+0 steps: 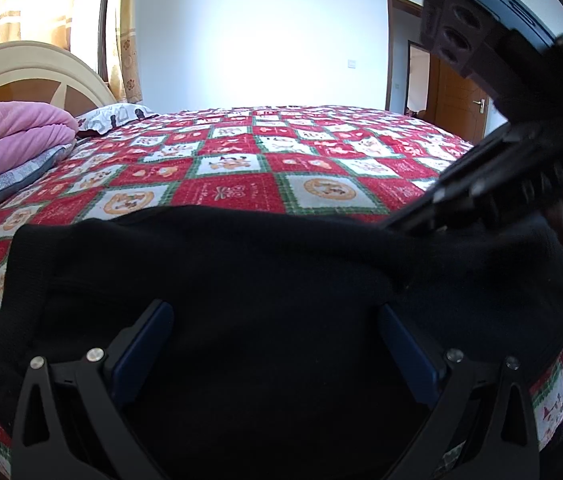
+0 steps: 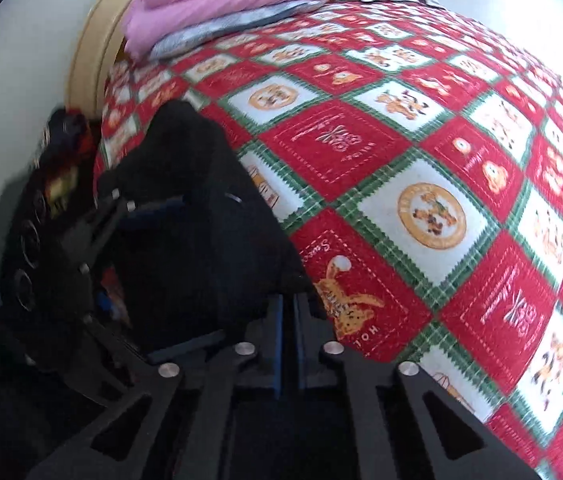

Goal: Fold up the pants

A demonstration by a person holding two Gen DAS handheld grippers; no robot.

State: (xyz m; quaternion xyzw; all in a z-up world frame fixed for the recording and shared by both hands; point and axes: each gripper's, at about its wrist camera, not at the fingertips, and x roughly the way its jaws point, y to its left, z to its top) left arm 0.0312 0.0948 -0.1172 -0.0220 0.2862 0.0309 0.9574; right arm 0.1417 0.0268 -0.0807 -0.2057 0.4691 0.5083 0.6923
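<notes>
Black pants (image 1: 221, 272) lie spread across the near edge of a bed with a red, white and green checked quilt (image 1: 241, 160). My left gripper (image 1: 275, 320) is open, its blue-padded fingers wide apart over the black cloth. My right gripper (image 2: 289, 304) is shut on an edge of the pants (image 2: 209, 208). It also shows in the left wrist view (image 1: 413, 220), coming in from the right and meeting the far edge of the cloth. The left gripper shows in the right wrist view (image 2: 153, 204), open by the cloth.
A folded pink blanket (image 1: 9, 136) on a grey one and a patterned pillow (image 1: 117, 114) lie by the headboard (image 1: 29, 68) at left. A wooden door (image 1: 457, 100) is at back right. The quilt (image 2: 421, 160) stretches far beyond the pants.
</notes>
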